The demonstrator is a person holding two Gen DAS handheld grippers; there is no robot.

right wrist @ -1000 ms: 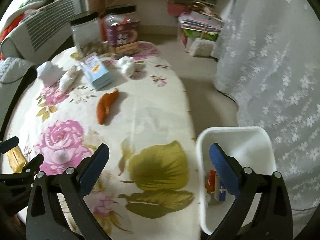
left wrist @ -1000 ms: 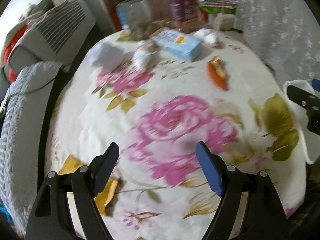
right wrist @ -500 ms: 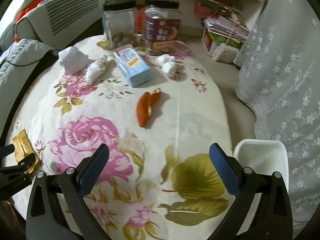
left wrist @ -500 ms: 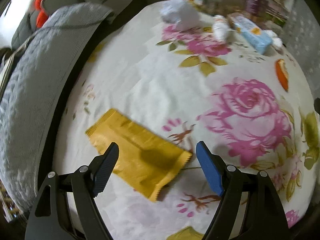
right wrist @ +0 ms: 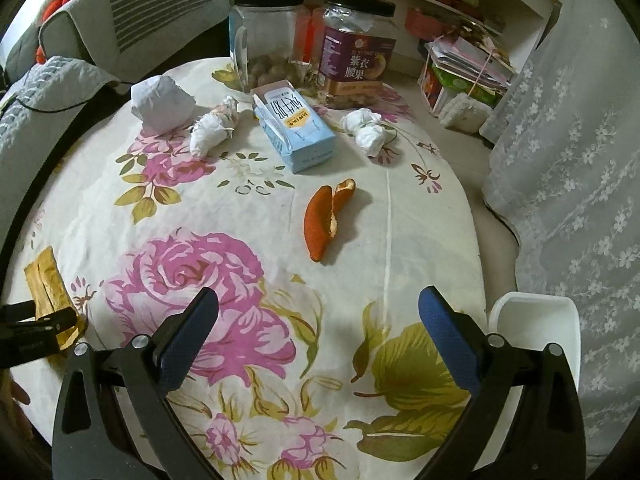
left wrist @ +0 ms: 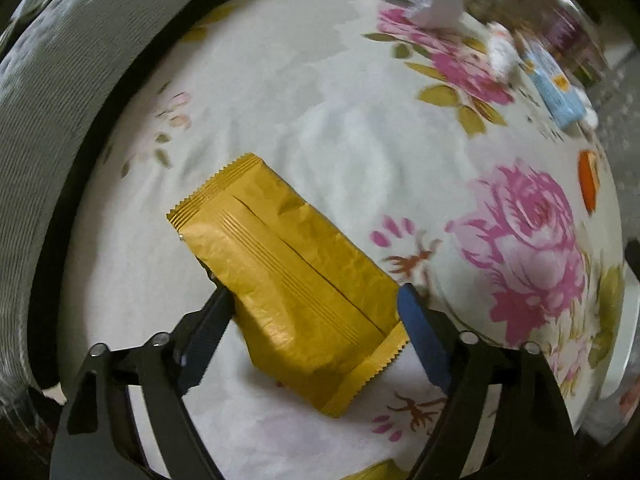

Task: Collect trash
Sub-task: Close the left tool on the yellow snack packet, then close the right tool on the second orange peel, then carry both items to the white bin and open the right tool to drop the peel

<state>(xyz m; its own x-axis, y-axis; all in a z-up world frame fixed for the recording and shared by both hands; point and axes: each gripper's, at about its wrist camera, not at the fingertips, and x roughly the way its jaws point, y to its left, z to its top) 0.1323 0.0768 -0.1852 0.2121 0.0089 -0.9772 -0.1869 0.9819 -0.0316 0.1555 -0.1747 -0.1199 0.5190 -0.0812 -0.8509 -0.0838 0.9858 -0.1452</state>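
A gold foil wrapper lies flat on the floral tablecloth. My left gripper is open, its two blue fingers on either side of the wrapper's near end. The wrapper also shows at the left edge of the right wrist view. My right gripper is open and empty above the cloth. Ahead of it lie an orange peel, a blue milk carton, two crumpled tissues and a white paper wad. A white bin stands off the table's right edge.
Two black-lidded jars stand at the table's far edge. A grey quilted seat runs along the left side. A lace curtain hangs on the right. Shelves and stacked papers are behind.
My left gripper swung left and down onto the gold wrapper, which now sits between its fingers. My right gripper moved left, away from the bin, toward the table's middle.
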